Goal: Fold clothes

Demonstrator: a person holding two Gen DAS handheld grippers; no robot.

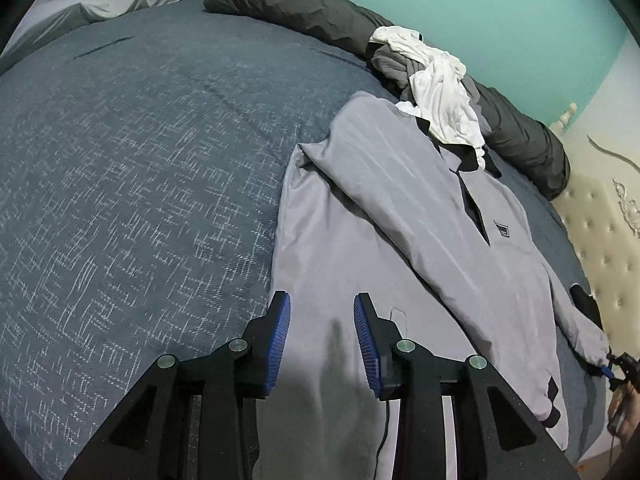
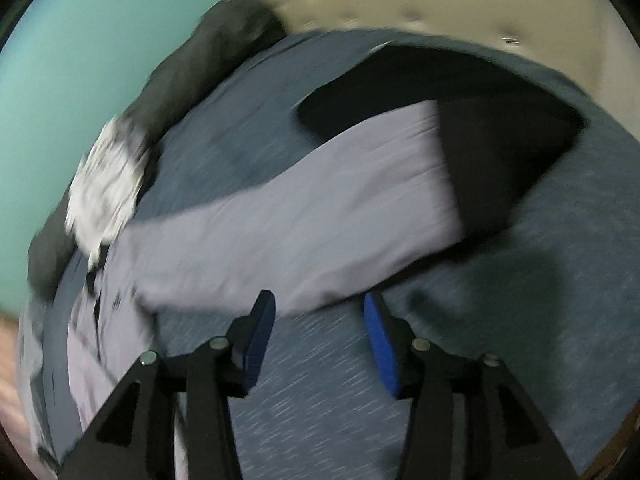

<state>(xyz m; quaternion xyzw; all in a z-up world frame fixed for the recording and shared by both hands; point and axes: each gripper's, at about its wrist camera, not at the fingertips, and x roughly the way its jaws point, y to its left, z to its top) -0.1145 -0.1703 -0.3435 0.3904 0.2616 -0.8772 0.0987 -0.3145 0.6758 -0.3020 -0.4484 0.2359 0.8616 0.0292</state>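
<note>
A light grey jacket (image 1: 360, 240) with black trim lies flat on the blue bed cover (image 1: 140, 180). One sleeve (image 1: 460, 248) is folded diagonally across its front. My left gripper (image 1: 322, 320) hovers open over the jacket's hem, with nothing between its blue pads. In the left wrist view my right gripper (image 1: 612, 366) shows small, next to the sleeve's cuff. The right wrist view is blurred. There my right gripper (image 2: 320, 316) is open, and the grey sleeve (image 2: 300, 216) with its black part (image 2: 492, 152) lies just beyond the fingertips.
A pile of white and dark grey clothes (image 1: 436, 92) sits beyond the jacket's collar. A rolled dark blanket (image 1: 304, 4) runs along the teal wall. A cream tufted headboard (image 1: 600, 240) borders the bed on the right. Bare bed cover stretches to the left.
</note>
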